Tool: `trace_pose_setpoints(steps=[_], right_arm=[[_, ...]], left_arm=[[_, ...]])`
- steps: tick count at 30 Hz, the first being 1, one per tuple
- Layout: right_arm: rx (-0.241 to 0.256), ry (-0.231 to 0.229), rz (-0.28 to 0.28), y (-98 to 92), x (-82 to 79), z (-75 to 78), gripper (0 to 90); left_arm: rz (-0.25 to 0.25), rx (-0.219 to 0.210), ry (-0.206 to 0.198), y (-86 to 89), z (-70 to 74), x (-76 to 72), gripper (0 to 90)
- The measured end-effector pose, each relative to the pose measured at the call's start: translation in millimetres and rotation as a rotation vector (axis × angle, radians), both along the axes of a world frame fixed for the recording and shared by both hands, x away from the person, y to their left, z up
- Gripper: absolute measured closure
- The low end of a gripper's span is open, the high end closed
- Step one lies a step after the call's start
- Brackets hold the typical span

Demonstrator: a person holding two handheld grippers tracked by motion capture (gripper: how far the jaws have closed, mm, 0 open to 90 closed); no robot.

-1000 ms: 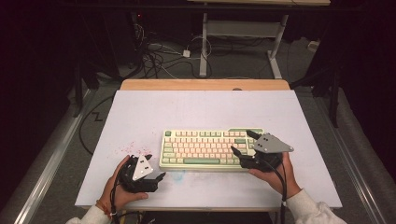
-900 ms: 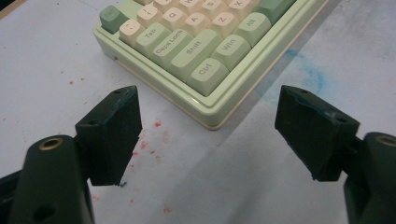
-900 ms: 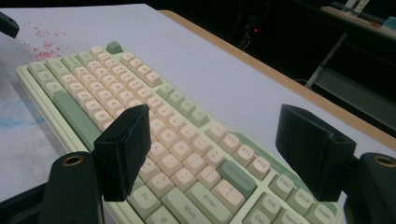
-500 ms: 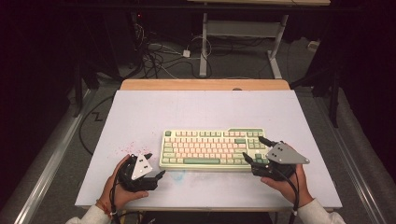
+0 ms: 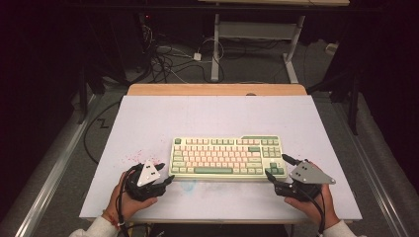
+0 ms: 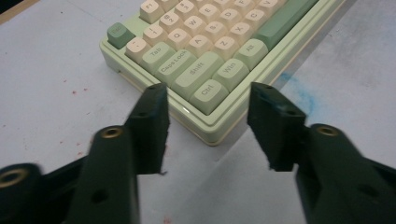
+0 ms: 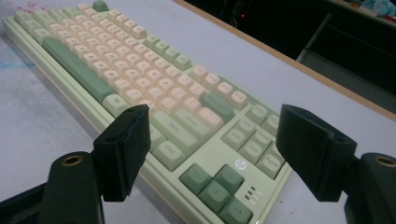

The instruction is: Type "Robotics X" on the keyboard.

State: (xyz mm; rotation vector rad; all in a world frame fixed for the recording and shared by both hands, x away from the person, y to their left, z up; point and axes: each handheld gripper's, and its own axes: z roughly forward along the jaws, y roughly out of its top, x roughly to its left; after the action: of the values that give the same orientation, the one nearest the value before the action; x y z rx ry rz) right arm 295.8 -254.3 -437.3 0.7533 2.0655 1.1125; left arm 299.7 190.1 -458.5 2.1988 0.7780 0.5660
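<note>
Here one keyboard (image 5: pixel 228 156) lies flat mid-counter (image 5: pixel 217 113), between two tools. The left tool (image 5: pixel 161 176) gapes at its near left corner; the right tool (image 5: pixel 277 167) gapes at its right end. It looks stiff, probably fairly heavy: best gripped by both short edges.

Bright lit table (image 5: pixel 217 118), dark surroundings, near tongs blurred

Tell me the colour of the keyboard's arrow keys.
Dark green, darker than the pale green keyboard case; the arrow keys show best in the right gripper view.
</note>
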Motion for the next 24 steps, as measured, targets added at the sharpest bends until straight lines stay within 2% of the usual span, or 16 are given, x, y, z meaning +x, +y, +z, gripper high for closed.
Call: trace_pose_setpoints(steps=[4, 9, 15, 18, 24], right_arm=[[-0.02, 0.01, 0.004, -0.3, -3.4, -3.8, 26.0], [-0.023, 0.019, 0.005, -1.4, -5.4, -5.4, 26.0], [-0.024, 0.015, 0.006, -1.1, -5.9, -5.4, 26.0], [-0.027, 0.014, 0.01, -0.5, -6.1, -5.5, 26.0], [-0.029, 0.016, 0.01, -0.1, -6.3, -5.7, 26.0]], left_arm=[[-0.01, -0.018, 0.025, 0.1, 2.8, 3.4, 71.4], [-0.033, -0.011, 0.044, -2.1, 7.8, 6.6, 87.3], [-0.05, 0.016, 0.049, -11.0, 13.6, 11.0, 87.5], [-0.063, 0.006, 0.055, -14.8, 16.3, 14.3, 87.5], [-0.078, 0.017, 0.064, -22.1, 19.1, 18.9, 87.5]])
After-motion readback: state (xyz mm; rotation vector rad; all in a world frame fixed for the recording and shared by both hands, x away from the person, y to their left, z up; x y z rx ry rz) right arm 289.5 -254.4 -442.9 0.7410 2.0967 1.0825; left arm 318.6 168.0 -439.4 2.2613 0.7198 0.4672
